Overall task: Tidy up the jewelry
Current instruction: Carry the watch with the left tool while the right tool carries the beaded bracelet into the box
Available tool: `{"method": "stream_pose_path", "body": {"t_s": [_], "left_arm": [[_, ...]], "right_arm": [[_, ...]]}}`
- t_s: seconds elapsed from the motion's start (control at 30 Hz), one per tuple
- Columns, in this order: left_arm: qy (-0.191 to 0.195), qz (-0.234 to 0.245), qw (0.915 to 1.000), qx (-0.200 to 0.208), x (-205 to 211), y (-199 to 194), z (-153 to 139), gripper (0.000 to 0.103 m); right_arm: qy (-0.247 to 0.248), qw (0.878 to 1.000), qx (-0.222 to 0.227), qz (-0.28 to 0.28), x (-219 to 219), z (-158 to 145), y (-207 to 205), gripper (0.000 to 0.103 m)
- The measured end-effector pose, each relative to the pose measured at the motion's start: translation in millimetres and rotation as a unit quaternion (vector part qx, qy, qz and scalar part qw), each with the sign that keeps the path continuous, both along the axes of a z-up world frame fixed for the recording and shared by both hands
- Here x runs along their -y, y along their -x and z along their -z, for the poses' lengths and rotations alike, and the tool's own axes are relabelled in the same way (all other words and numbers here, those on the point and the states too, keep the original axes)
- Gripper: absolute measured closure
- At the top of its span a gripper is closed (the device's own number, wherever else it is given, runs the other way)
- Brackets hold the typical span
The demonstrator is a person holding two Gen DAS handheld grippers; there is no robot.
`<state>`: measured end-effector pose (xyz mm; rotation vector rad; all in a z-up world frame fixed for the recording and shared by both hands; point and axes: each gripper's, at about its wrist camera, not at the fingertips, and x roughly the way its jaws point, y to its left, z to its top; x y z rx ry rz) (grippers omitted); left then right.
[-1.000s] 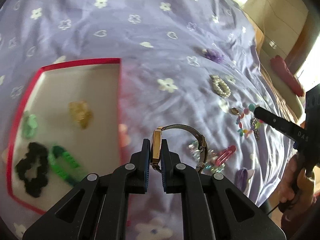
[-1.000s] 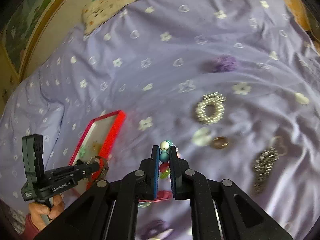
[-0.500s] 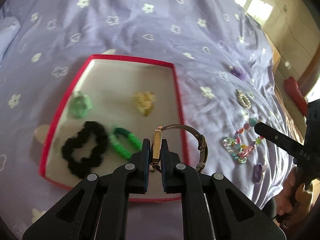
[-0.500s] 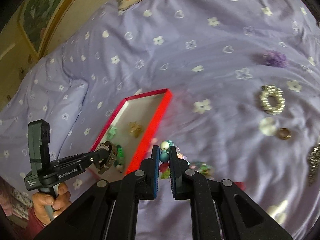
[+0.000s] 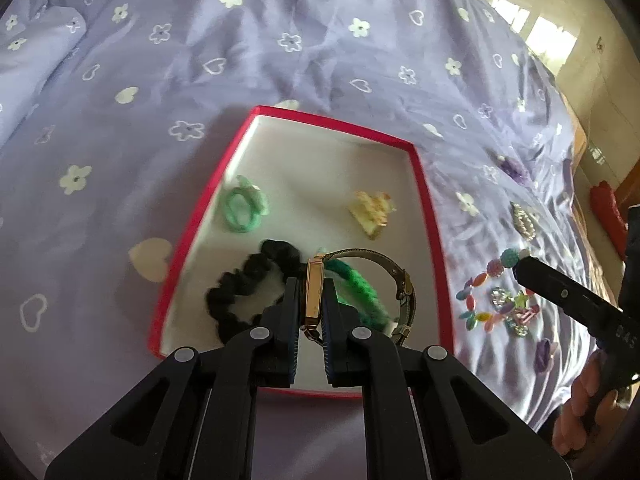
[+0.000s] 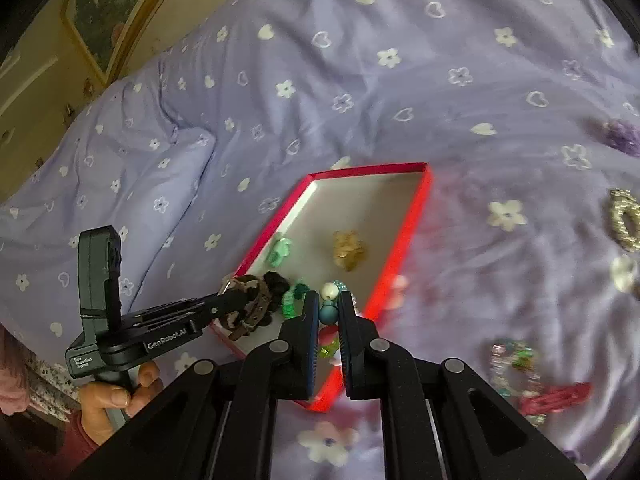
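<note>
My left gripper (image 5: 311, 304) is shut on a gold wristwatch (image 5: 315, 292) with a mesh band, held above the near end of the red-rimmed white tray (image 5: 430, 216). It also shows in the right wrist view (image 6: 240, 308). My right gripper (image 6: 329, 320) is shut on a colourful bead bracelet (image 6: 329, 312), held over the tray's (image 6: 412, 220) near right corner. In the left wrist view the bracelet (image 5: 486, 280) hangs from the right gripper's tip to the right of the tray. The tray holds a black scrunchie (image 5: 240, 280), a green braided band (image 5: 360, 288), a mint hair tie (image 5: 242, 208) and a yellow clip (image 5: 372, 210).
The tray lies on a purple flowered bedspread (image 5: 280, 48). Loose pieces lie right of it: a pearl ring-shaped piece (image 6: 624, 218), a purple scrunchie (image 6: 622, 134), a sparkly bead bracelet (image 6: 512, 360), a pink hair clip (image 6: 556, 398). A pillow (image 6: 120, 168) lies at the left.
Both grippers have moved left from the loose jewelry to above the tray, each still holding its piece. The tray now lies under the left gripper.
</note>
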<state>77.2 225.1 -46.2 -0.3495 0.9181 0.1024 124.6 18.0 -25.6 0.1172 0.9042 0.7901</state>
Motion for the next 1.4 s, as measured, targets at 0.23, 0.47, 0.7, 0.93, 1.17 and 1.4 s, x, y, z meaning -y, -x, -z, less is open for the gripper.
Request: {"method": "stream_pose_path", "body": {"t_s": [0.23, 0.47, 0.7, 0.93, 1.17, 1.4], "left_arm": [[-0.004, -0.019, 0.9997, -0.012, -23.0, -5.9, 11.5, 0.095], [-0.007, -0.030, 0.9993, -0.023, -36.7, -17.6, 23.7, 0.095], [-0.016, -0.029, 0.9987, -0.038, -37.4, -35.1, 41.0, 0.095], [-0.026, -0.026, 0.9985, -0.041, -36.5, -43.7, 47.0, 0.095], [-0.039, -0.024, 0.9979, -0.046, -33.3, -48.1, 47.5, 0.093], [-0.041, -0.023, 0.9977, -0.048, -33.1, -46.7, 45.8, 0.090]], "right_arm": [[-0.004, 1.000, -0.008, -0.024, -38.4, 8.0, -6.7, 0.094], [-0.007, 0.999, -0.021, -0.041, -68.2, 21.5, -18.1, 0.094], [0.028, 0.998, -0.048, -0.024, -74.6, 55.3, -41.1, 0.094], [0.059, 0.997, -0.052, -0.005, -66.0, 70.3, -52.3, 0.094], [0.082, 0.995, -0.045, -0.016, -72.0, 70.2, -53.5, 0.092], [0.091, 0.995, -0.041, -0.019, -74.7, 70.2, -54.1, 0.092]]}}
